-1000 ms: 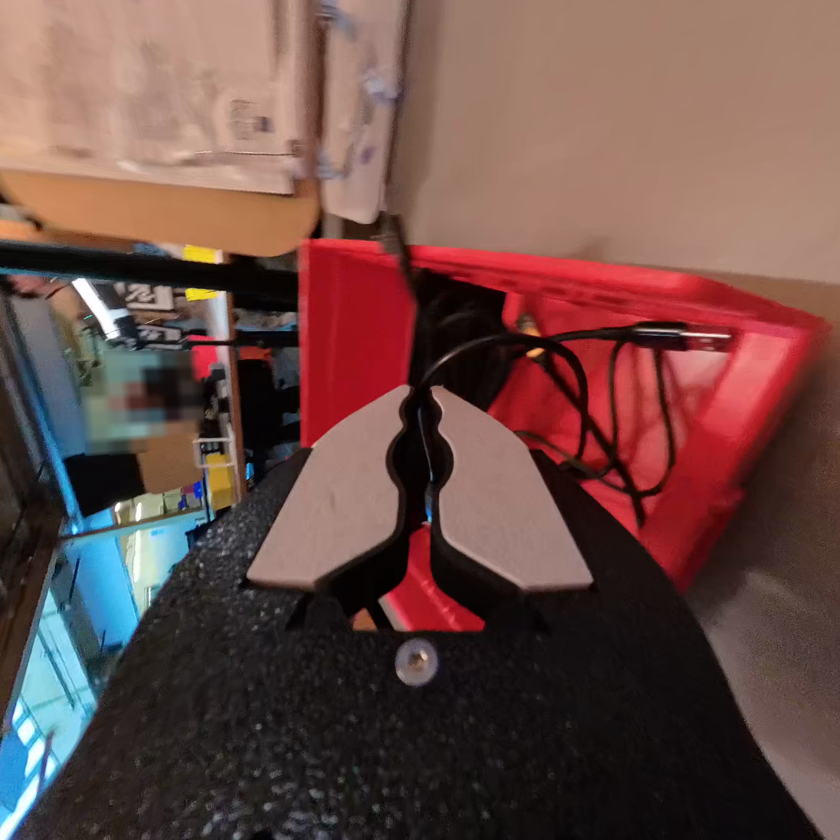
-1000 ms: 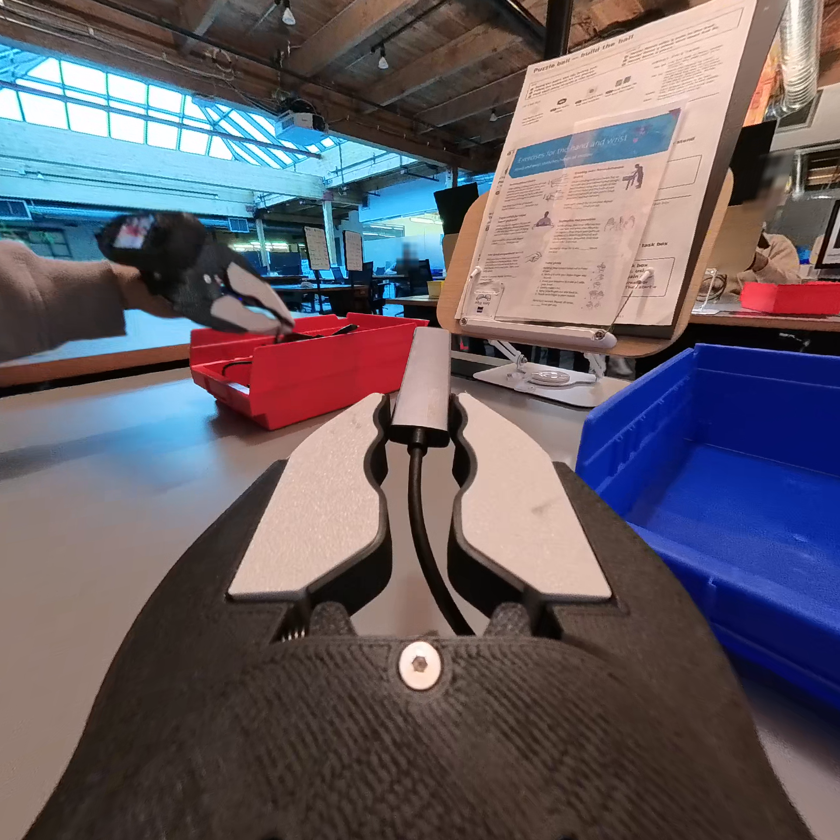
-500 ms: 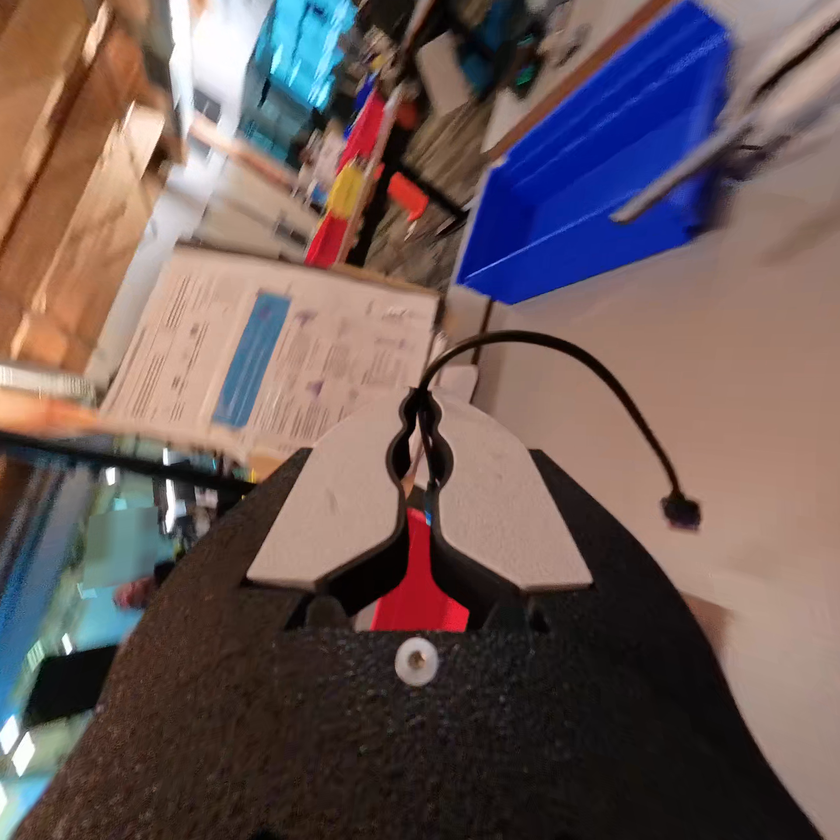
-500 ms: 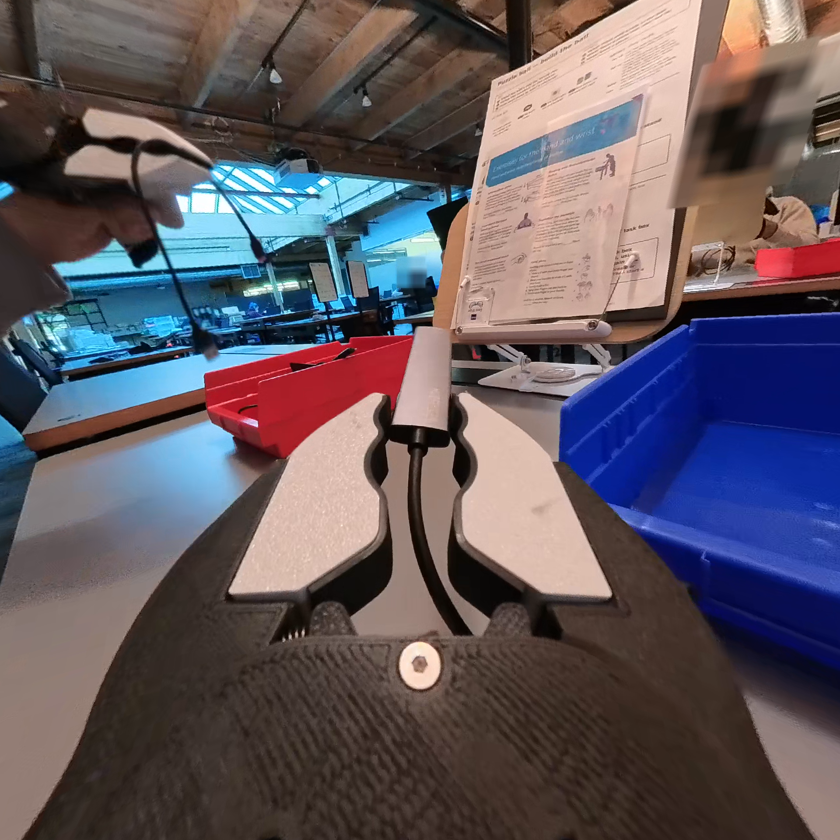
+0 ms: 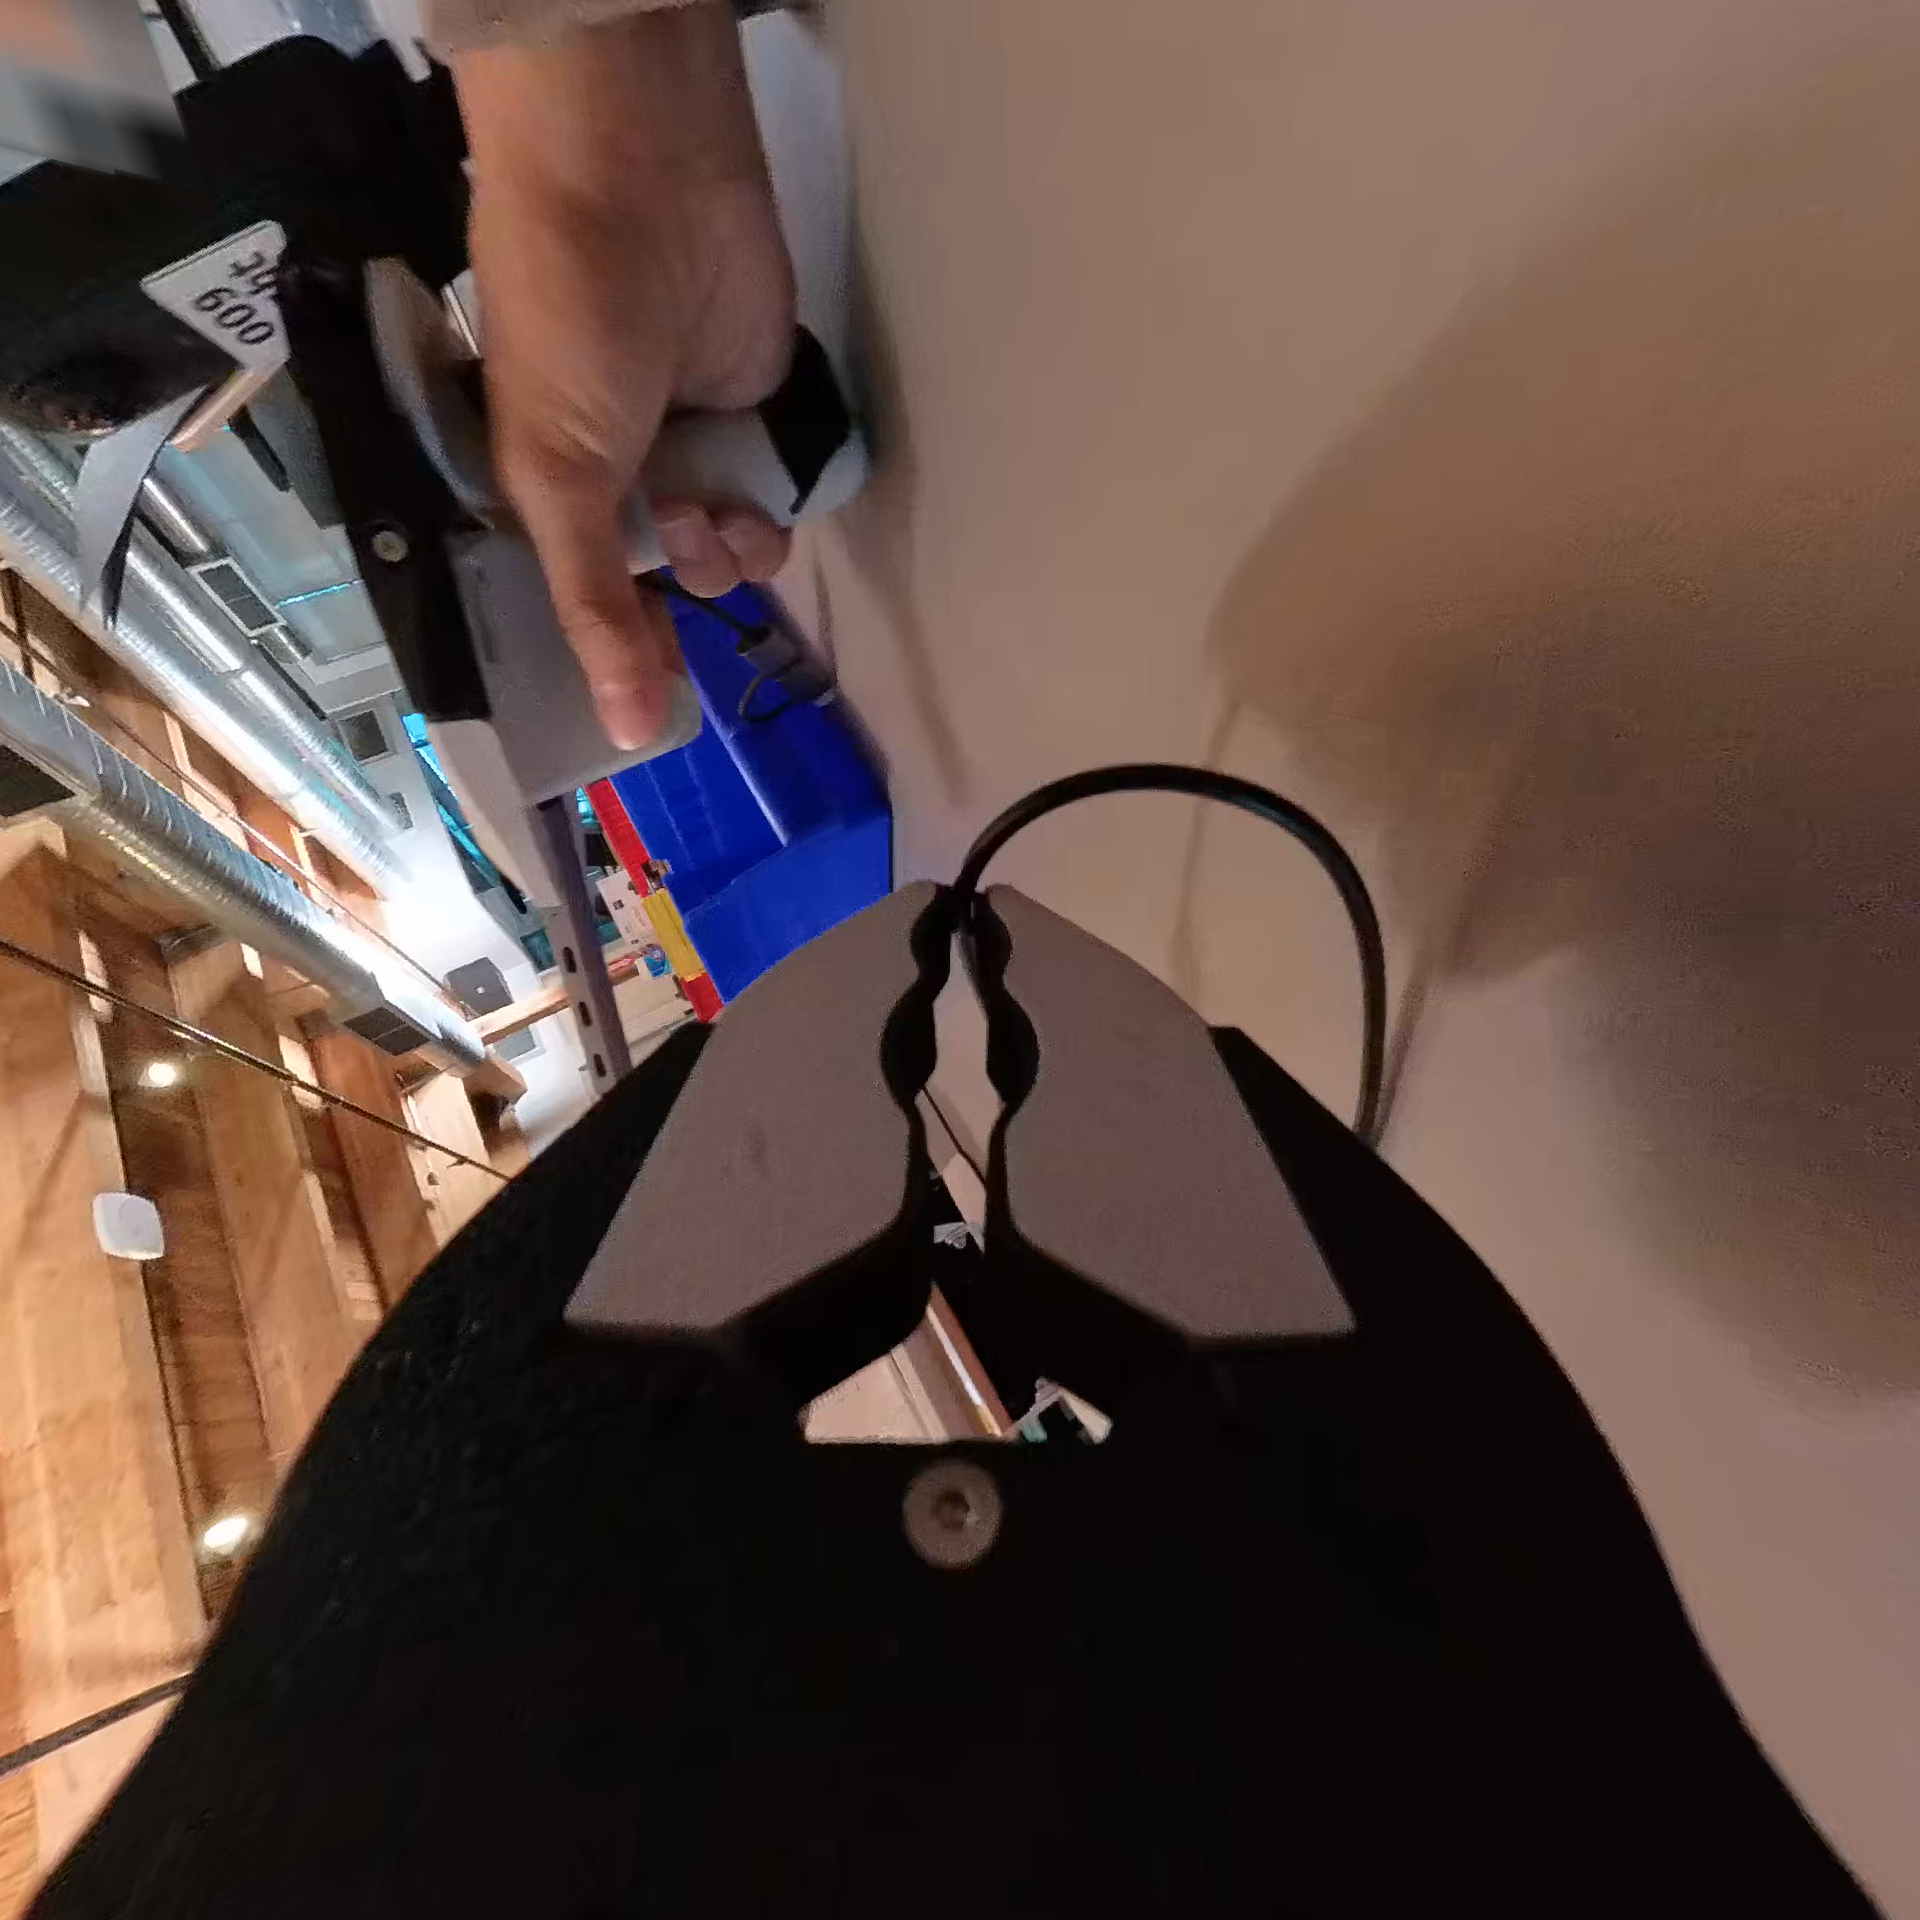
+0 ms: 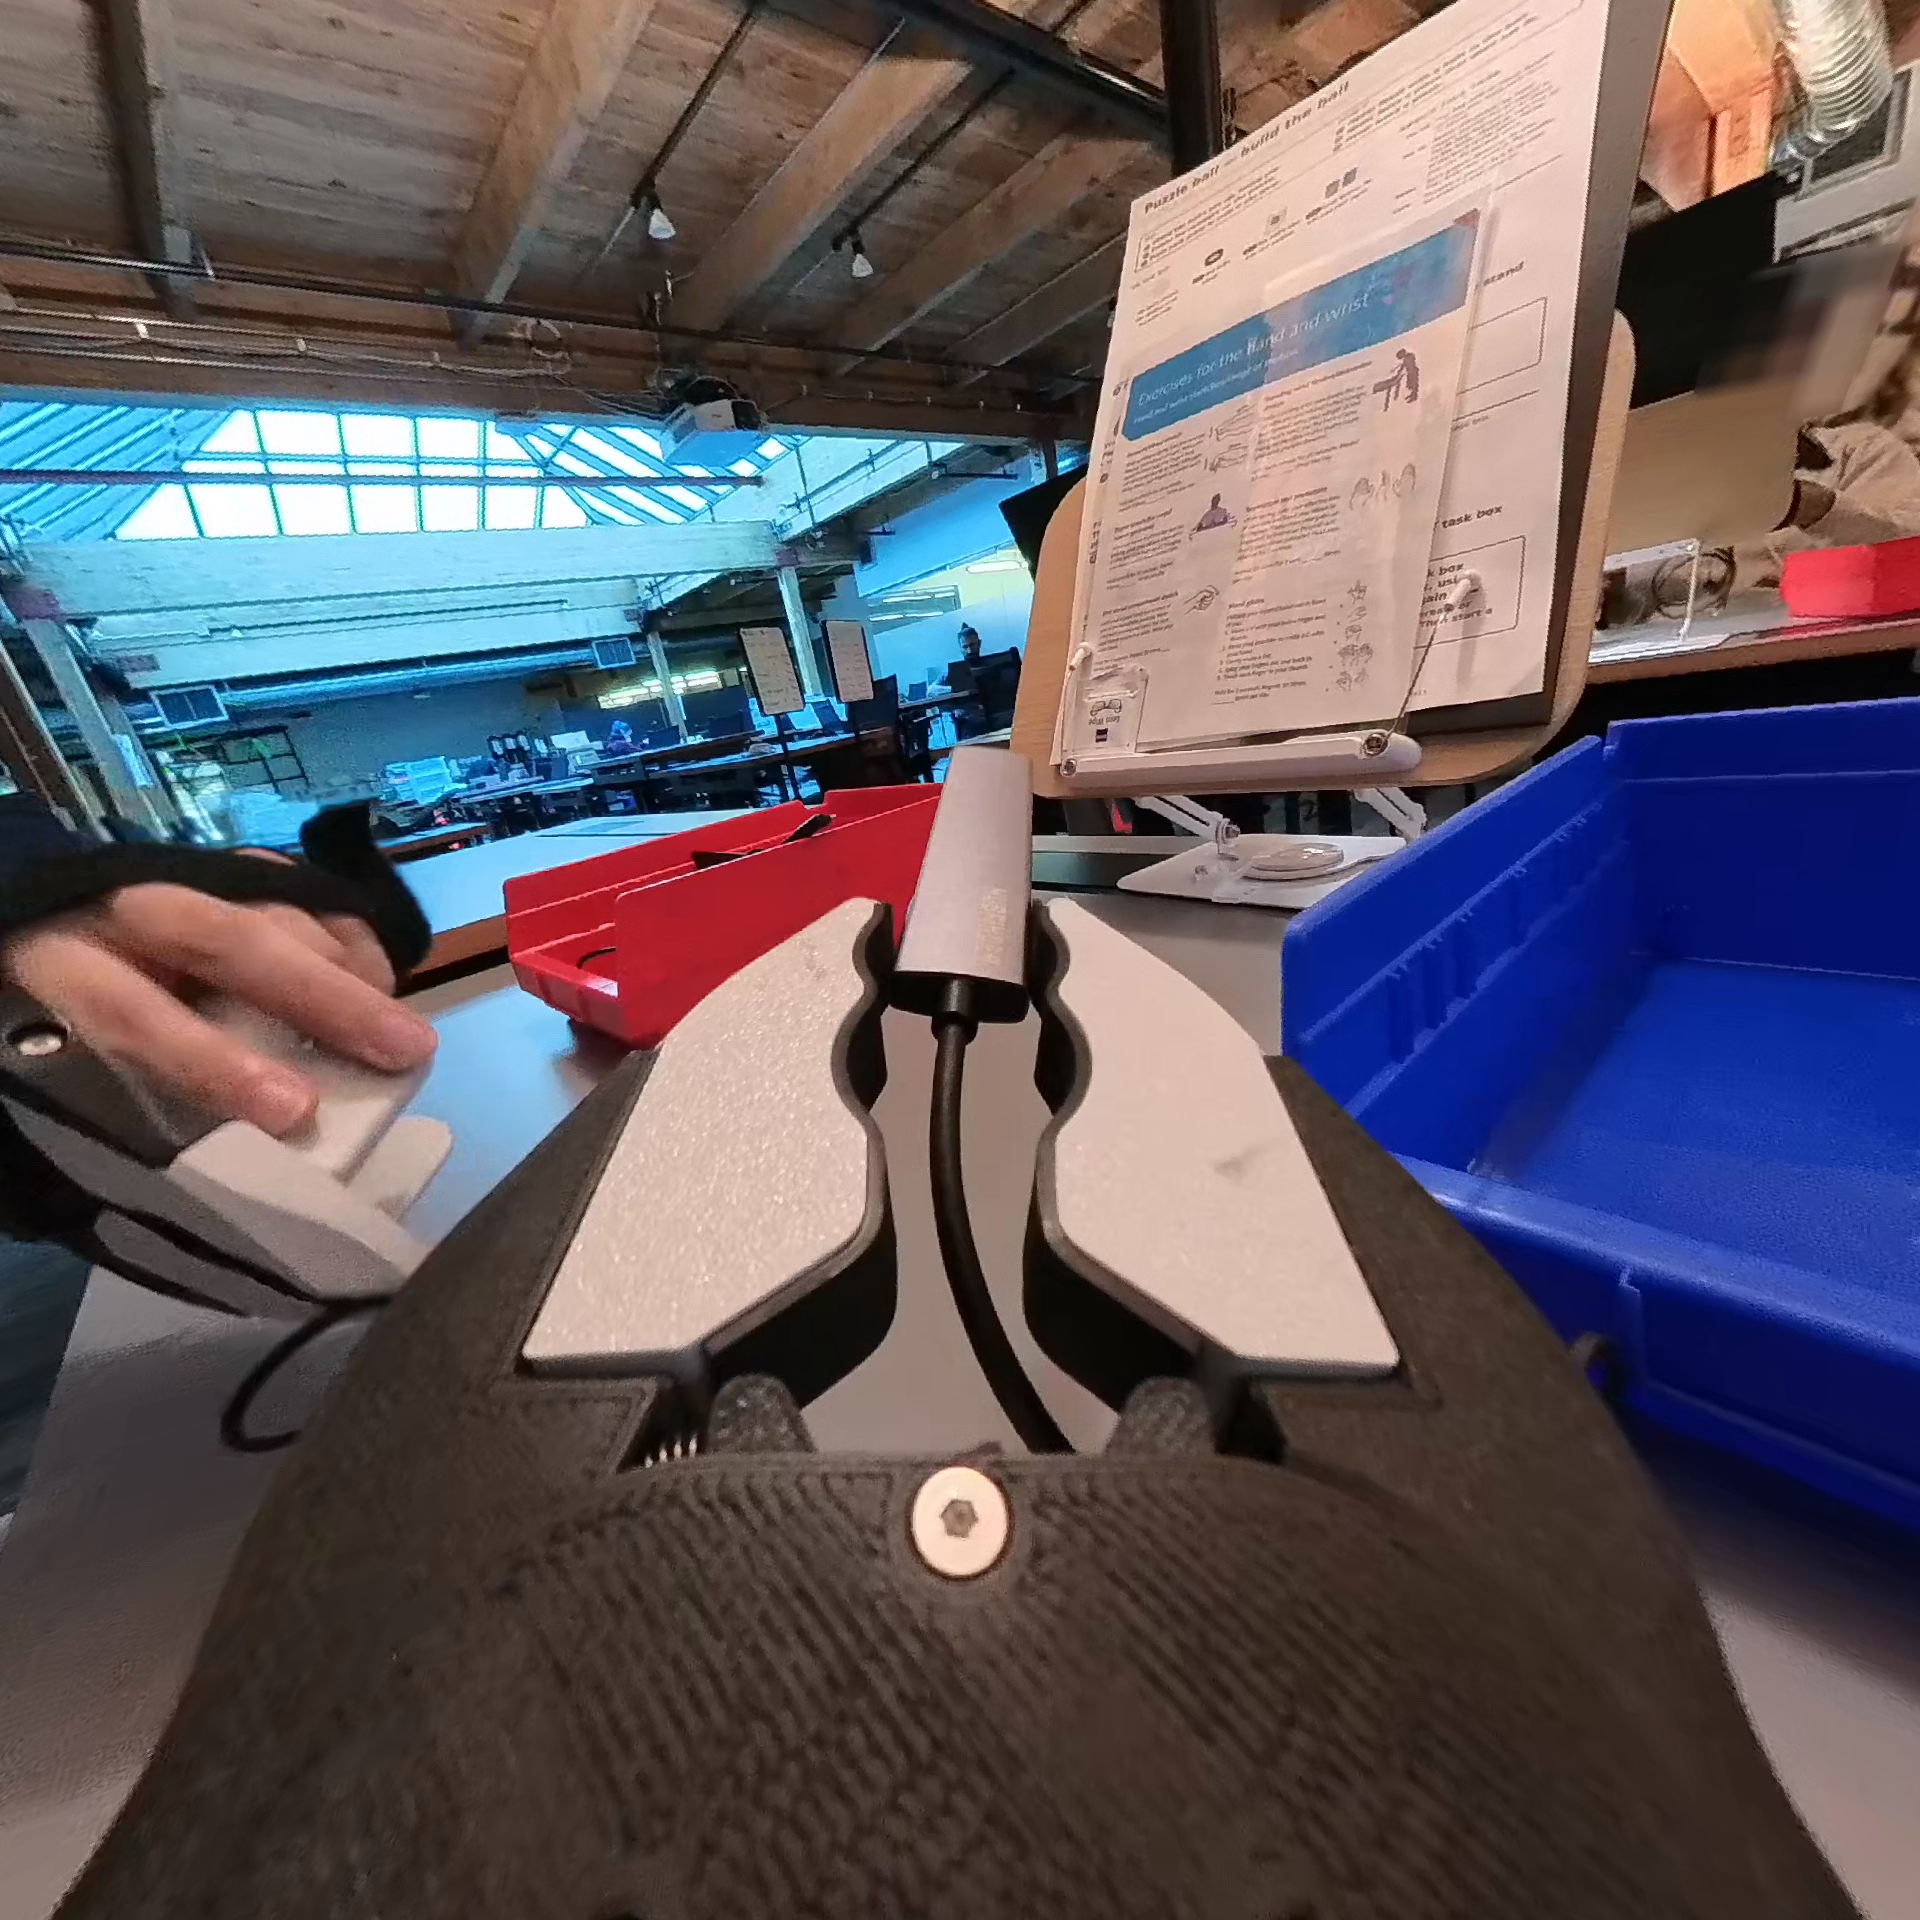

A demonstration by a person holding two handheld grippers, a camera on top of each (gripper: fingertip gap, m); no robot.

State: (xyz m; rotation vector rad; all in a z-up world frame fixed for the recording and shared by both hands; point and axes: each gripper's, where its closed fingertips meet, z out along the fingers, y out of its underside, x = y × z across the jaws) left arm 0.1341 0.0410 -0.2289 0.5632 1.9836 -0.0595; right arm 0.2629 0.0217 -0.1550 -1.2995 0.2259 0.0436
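Left gripper [image 5: 961,902]: tips pinched together on a thin black cable [image 5: 1226,790], which arches out past the tips and curls back down the outer side of the gripper; its free end is out of sight.
Right gripper [image 6: 961,925]: jaws clamped on the cord end of a slim grey metal hub bar [image 6: 968,878]; the hub's own black cord [image 6: 961,1195] runs back between the fingers.
Hub axis: long axis points straight ahead from the tips, tilted slightly upward, above the grey tabletop [image 6: 1164,925].
Key relation: in the right wrist view the left gripper and its hand [image 6: 208,997] sit low on the left, close beside the right gripper, behind the hub's far end.
Surroundings: open blue plastic bin [image 6: 1621,1039] just right of the hub; red plastic tray [image 6: 717,914] ahead-left; tilted document stand with printed sheets [image 6: 1320,468] behind.
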